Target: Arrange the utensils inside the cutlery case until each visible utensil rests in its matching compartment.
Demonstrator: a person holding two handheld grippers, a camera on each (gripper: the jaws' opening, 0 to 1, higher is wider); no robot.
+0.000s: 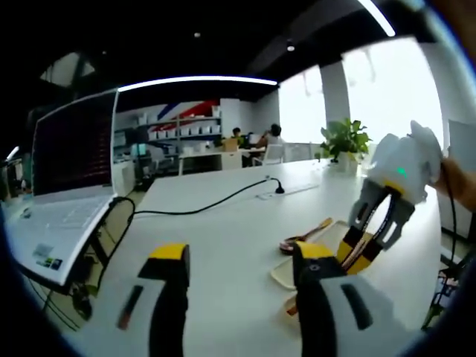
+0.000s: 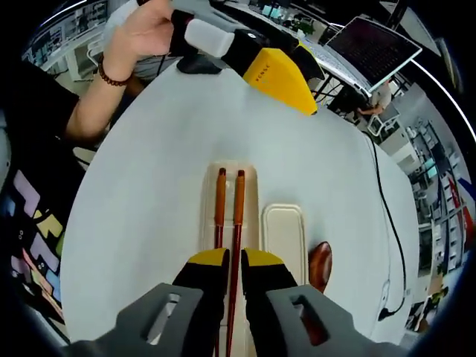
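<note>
In the right gripper view, the right tool (image 2: 232, 269) points down at the white desk (image 2: 149, 178), its yellow-tipped jaws drawn close together and pinching one of two dark reddish-brown wooden chopsticks (image 2: 239, 223). The pair lies side by side in the long left compartment of a shallow cream-coloured cutlery case (image 2: 282, 232). The case's rounded right compartment is bare. Just right of the case, a brown wooden spoon (image 2: 320, 266) rests on the desk, only its bowl showing clearly. At the far side, a hand (image 2: 141, 33) holds the left tool (image 2: 279, 74), well apart from the case.

In the left gripper view, the left tool (image 1: 238, 279) hovers above the desk with its yellow-and-black jaws spread wide and nothing between them. To the right, the right tool (image 1: 375, 230) reaches down onto the cream case (image 1: 286, 275), and the wooden spoon (image 1: 305, 236) lies at the case's far edge. An open white laptop (image 1: 67, 178) sits at the left edge of the desk, a black cable (image 1: 208, 204) runs across the middle, and a green potted plant (image 1: 343, 141) stands at the far end.
</note>
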